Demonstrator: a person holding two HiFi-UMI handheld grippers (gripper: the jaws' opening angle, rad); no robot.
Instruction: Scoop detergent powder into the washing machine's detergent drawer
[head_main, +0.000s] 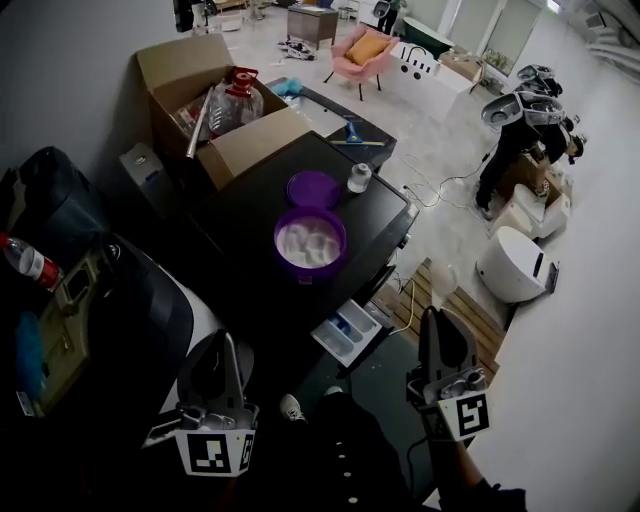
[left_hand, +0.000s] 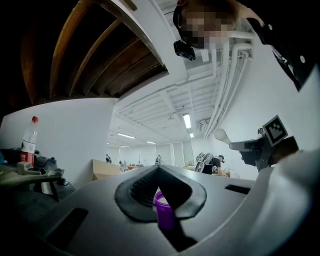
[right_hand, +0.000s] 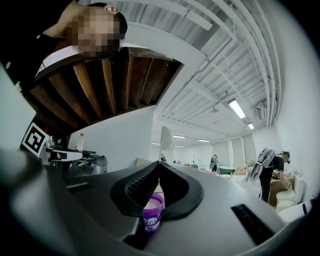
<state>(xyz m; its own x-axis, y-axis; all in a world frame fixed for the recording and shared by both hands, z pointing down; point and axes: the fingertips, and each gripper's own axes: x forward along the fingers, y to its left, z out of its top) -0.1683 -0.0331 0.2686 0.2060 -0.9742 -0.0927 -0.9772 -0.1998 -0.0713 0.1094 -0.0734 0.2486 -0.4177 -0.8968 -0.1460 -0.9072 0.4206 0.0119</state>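
An open purple tub (head_main: 310, 243) of white powder stands on the black washing machine (head_main: 250, 200), its purple lid (head_main: 314, 188) lying just behind. The detergent drawer (head_main: 345, 335) is pulled out of the machine's front. My right gripper (head_main: 432, 315) hovers right of the drawer, shut on the handle of a white scoop (head_main: 443, 277), which points up from the jaws (right_hand: 166, 136). The left gripper view shows that scoop (left_hand: 221, 135) at its right. My left gripper (head_main: 222, 340) is low at the left, shut with nothing in it. Both gripper views catch the tub (left_hand: 163, 207) (right_hand: 152, 209) under the closed jaws.
A small white bottle (head_main: 358, 178) sits at the machine's back right. An open cardboard box (head_main: 215, 105) with a plastic jug is behind. A red-labelled bottle (head_main: 28, 262) lies at the left. A person (head_main: 515, 135) bends over far right, near a white round unit (head_main: 515, 262).
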